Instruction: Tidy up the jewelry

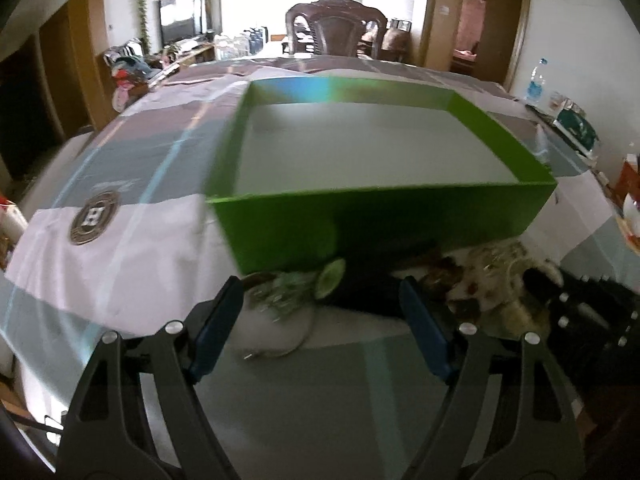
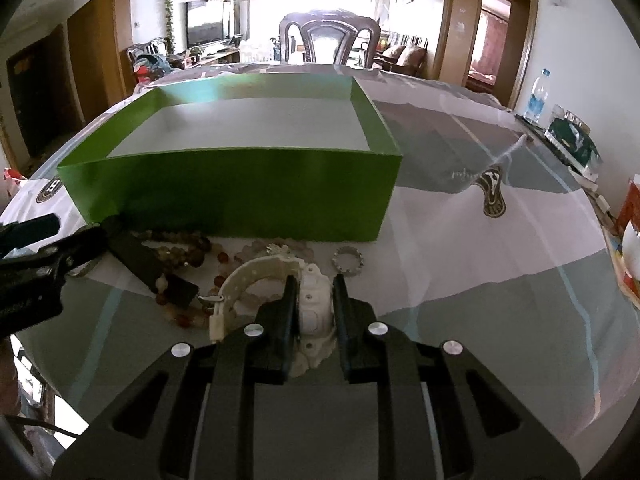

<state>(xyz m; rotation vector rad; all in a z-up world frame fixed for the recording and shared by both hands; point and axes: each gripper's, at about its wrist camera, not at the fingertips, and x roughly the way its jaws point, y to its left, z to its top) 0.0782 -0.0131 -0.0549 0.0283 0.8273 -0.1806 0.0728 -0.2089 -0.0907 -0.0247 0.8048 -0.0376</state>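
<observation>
An open green box (image 1: 380,216) (image 2: 240,192) with a pale floor stands on the patterned tablecloth. Jewelry lies in front of it: a white watch (image 2: 312,308), bead bracelets (image 2: 180,248), a silver ring bracelet (image 2: 348,261) and a dark flat piece (image 2: 148,264). My right gripper (image 2: 316,286) is shut on the white watch's case, low over the cloth. My left gripper (image 1: 320,284) is open and empty just before the box's front wall, above a greenish bracelet (image 1: 296,292) and a thin bangle (image 1: 280,344). The jewelry heap (image 1: 492,276) also shows in the left wrist view.
A dark wooden chair (image 2: 328,40) stands behind the far table edge. A water bottle (image 2: 538,96) and a dark green packet (image 2: 572,140) sit at the right edge, with red and white packaging (image 2: 630,216) nearer. The left gripper's body (image 2: 36,264) enters the right wrist view from the left.
</observation>
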